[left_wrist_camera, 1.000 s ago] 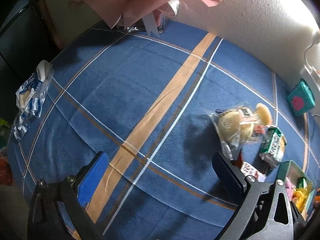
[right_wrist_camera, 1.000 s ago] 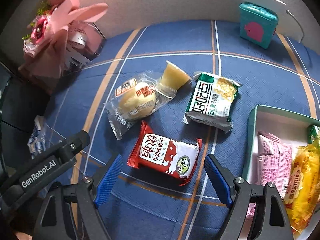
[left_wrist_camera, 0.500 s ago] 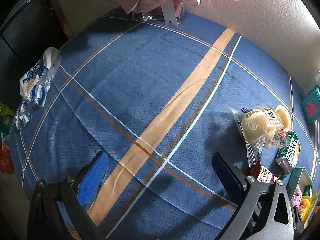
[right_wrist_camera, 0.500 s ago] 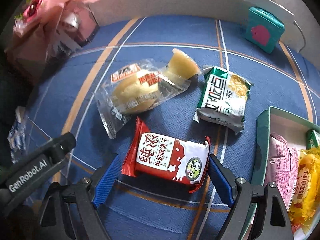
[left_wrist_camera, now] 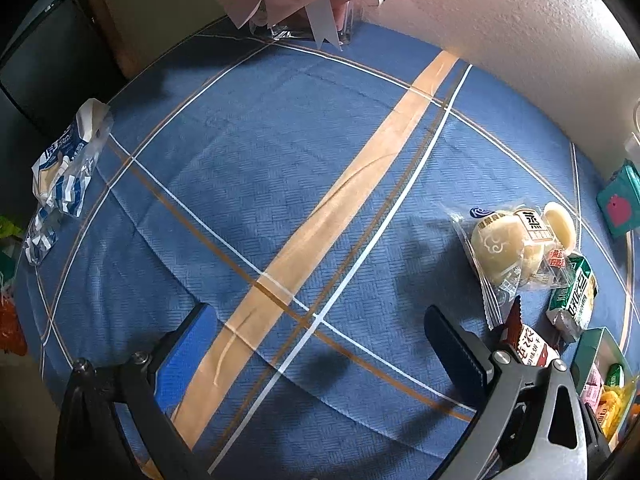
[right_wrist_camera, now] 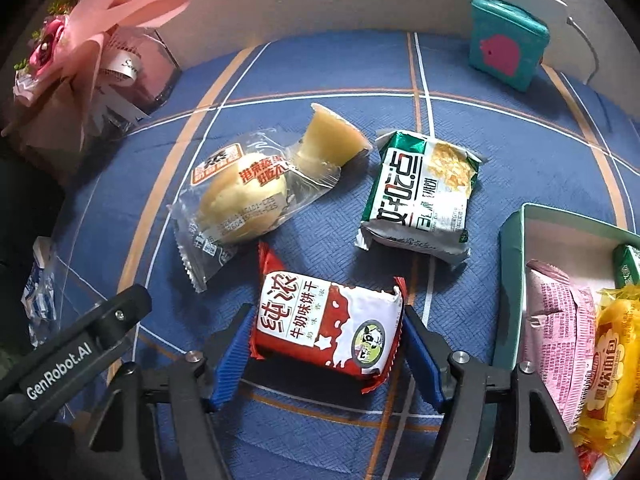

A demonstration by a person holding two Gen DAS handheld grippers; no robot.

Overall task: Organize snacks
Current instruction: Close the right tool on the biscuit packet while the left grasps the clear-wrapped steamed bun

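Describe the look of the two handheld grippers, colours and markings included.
Both match. The right gripper has two black angular arms with silver screws, ending in fingers faced with ribbed blue pads. The left gripper shows the same black frame, silver screws and blue pads; seen from the right wrist camera, its black body carries white "GenRobot.AI" lettering. No cables, sleeves or hands are visible.

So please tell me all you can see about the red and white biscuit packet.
The red and white biscuit packet is a glossy foil pillow pack with crimped red ends, Chinese lettering and a small cow picture. It lies flat on the blue checked tablecloth, between the closing blue pads of the right gripper, near the green box.
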